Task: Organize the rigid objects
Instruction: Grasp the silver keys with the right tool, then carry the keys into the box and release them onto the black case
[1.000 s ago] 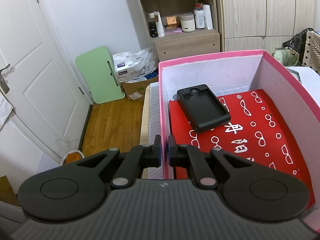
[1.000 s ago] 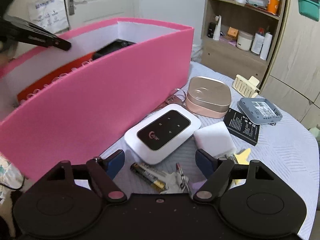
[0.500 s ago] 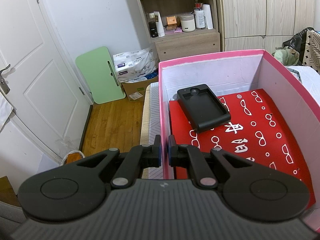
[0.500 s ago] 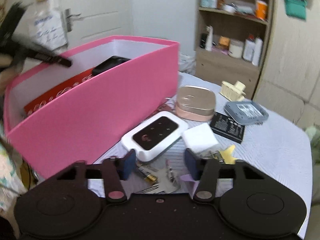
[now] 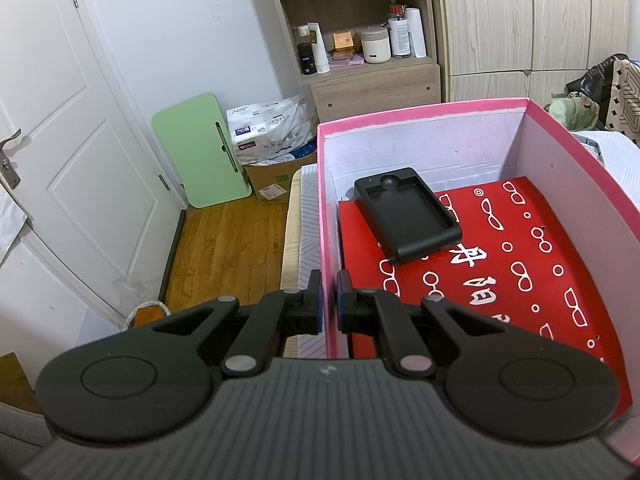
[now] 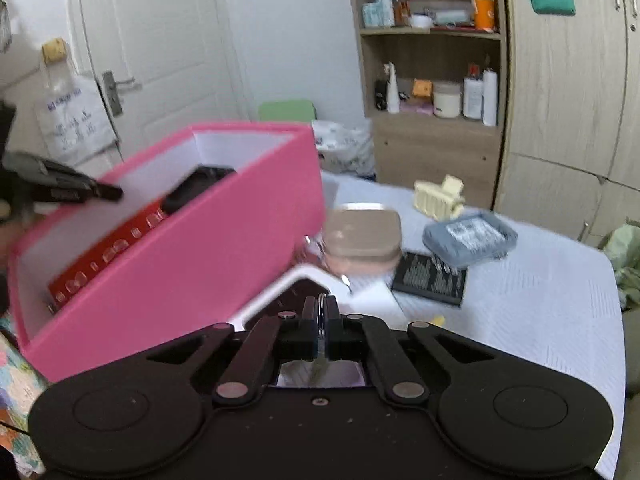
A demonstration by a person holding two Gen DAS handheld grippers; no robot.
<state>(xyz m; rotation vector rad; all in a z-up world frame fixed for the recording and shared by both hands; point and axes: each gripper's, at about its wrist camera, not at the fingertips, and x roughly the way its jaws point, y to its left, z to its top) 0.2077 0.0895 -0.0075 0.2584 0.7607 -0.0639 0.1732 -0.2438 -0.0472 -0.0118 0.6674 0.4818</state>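
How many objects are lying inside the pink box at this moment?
2: a red patterned card covering the floor of the pink box, and a black tray resting on the card's far left corner. The near end is hidden behind the left gripper.

Shelf unit [image 5: 360, 28], green board [image 5: 200, 152], door [image 5: 60, 120].

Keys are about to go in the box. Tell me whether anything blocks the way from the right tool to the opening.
Only the pink box's near wall stands between the right tool, shut on the key ring, and the opening; it must be cleared from above. The left tool grips the rim at the far left end.
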